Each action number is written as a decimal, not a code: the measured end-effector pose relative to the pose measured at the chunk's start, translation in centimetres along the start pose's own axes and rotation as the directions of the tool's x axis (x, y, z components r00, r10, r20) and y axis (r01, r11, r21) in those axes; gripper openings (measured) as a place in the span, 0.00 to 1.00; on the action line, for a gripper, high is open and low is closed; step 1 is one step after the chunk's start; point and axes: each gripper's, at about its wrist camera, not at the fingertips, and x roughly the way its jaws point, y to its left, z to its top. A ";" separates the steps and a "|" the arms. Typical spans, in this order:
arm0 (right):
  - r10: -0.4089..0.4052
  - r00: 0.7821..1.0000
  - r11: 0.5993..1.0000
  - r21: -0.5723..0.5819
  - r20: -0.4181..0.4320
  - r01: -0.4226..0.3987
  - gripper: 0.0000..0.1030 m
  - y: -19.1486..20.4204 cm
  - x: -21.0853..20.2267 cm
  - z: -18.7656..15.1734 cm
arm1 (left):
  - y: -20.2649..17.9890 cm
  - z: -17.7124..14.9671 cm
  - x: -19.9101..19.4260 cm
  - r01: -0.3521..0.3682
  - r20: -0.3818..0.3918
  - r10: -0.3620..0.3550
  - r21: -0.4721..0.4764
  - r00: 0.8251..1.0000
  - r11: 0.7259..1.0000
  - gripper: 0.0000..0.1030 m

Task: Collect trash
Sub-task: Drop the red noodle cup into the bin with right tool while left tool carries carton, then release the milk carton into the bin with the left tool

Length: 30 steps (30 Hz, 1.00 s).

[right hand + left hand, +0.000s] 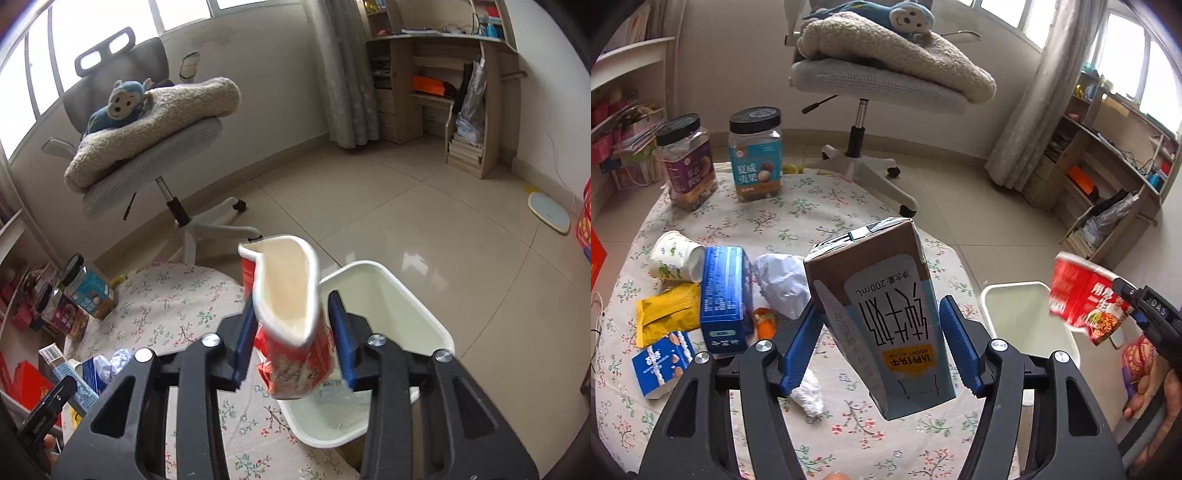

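Red cup [291, 328]: crushed noodle cup between the pads of our right gripper [291, 339], over the near edge of the bin [399, 295]. The jaws stand partly apart; the right pad looks clear of the cup wall, and we cannot tell whether the left pad touches it. We judge the cup to be in the act of being let go.
Carton [886, 317]: small brown-and-blue milk carton, tilted, pinched across its sides by our left gripper [882, 347], jaws about half spread with both pads on it. It hangs above the desk [820, 221], left of the bin.
Step in hand: dropping the cup, then the carton.
Doing it well: we should keep the right gripper over the bin mouth, not its rim, since the cup sits close to the desk-side edge and could tip out onto the cloth. We should part the jaws fully and let the cup fall free before pulling away. The carton should wait until the right gripper is clear, then travel across to the same opening.
Bin: white, open-topped, beside the desk; we see what looks like a clear wrapper at the bottom, otherwise mostly bare.
Jars [720, 158]: two lidded snack jars at the far desk edge, both with contents.
Paper cup [677, 256]: on its side; contents hidden.
Left on the desk: a blue box [724, 295], a yellow packet [666, 314] and crumpled paper [783, 284].
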 end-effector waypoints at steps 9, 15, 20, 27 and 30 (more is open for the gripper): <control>-0.117 0.976 0.977 0.196 0.183 0.081 0.91 -6.3 -4.2 2.1 | -11.2 -0.4 3.1 0.135 -0.064 -0.126 0.150 0.990 0.979 0.62; -0.146 0.961 0.930 0.365 0.234 0.052 0.92 -10.6 -6.0 2.7 | -17.8 -0.4 5.3 0.210 -0.125 -0.188 0.195 0.974 0.958 0.62; -0.167 0.949 0.912 0.408 0.267 0.045 0.92 -12.2 -6.8 3.0 | -21.6 0.0 6.8 0.253 -0.160 -0.223 0.202 0.962 0.946 0.63; -0.165 0.952 0.916 0.397 0.257 0.052 0.93 -12.1 -6.4 3.0 | -21.5 0.6 6.4 0.233 -0.156 -0.206 0.181 0.966 0.955 0.79; -0.154 0.956 0.932 0.357 0.250 0.057 0.93 -10.7 -6.0 2.8 | -19.9 1.0 5.5 0.186 -0.116 -0.166 0.187 0.979 0.965 0.81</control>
